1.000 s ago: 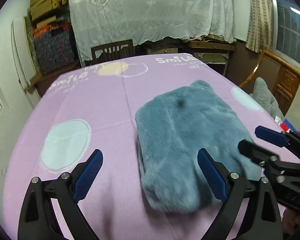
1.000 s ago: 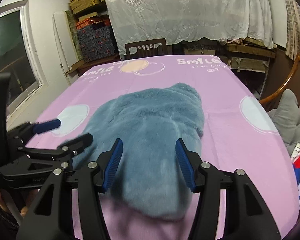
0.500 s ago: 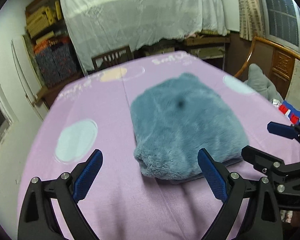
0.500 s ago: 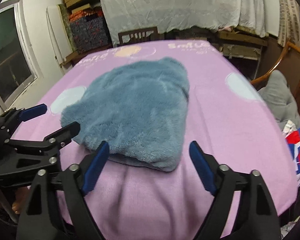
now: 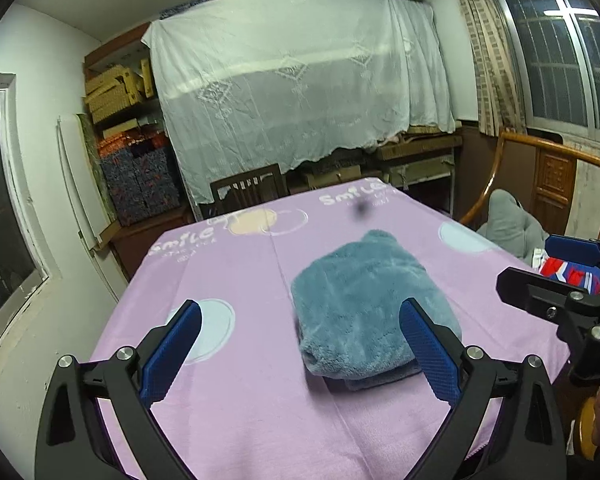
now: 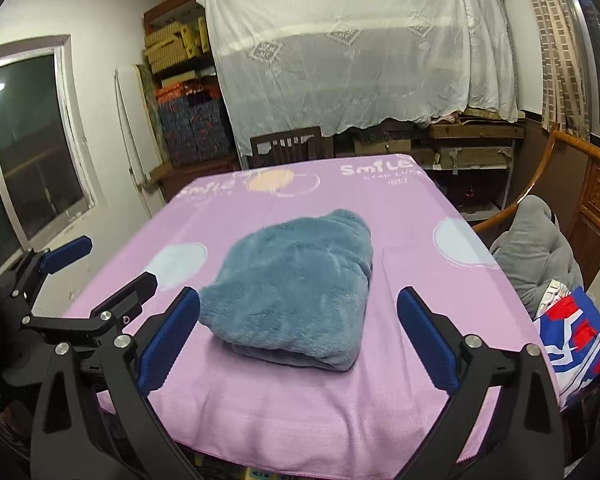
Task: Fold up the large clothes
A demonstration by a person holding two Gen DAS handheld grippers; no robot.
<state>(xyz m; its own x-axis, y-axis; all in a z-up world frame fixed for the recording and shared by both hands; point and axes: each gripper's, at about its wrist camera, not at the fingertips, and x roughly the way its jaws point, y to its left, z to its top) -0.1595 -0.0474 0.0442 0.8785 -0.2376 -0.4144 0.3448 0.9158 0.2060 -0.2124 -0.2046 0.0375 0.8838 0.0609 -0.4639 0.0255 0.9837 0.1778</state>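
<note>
1. The folded garment (image 6: 296, 292), a blue-grey fleece piece, lies as a compact bundle on the desk (image 6: 284, 416), which is covered by a lilac cloth with pale circles and lettering. In the right wrist view it sits near the middle of the desk, somewhat toward the near side.
2. Garment edges: the near folded edge faces the cameras and shows stacked layers; a rounded lobe projects at the far end. All sides sit well inside the desk's edges.
3. Open room: a bare strip of cloth runs between the near garment edge and the near desk edge. Wide bare margins lie to the left, right and far side of the bundle.
4. Left tool (image 5: 300, 354): fingers spread wide, nothing between the blue pads, raised above the near part of the desk and clear of the garment.
5. Right tool (image 6: 298, 336): jaws are opening and stand wide, nothing gripped; the pads do not touch the garment, which shows beyond the gap.
6. The two tools sit side by side, apart, each showing at the edge of the other's view.
7. Surroundings: a wooden chair (image 6: 286, 146) stands at the far desk edge; a grey cushion (image 6: 536, 248) and a red-white-blue cloth (image 6: 576, 344) lie off the right edge; a white sheet (image 6: 360, 48) drapes the shelving behind.
</note>
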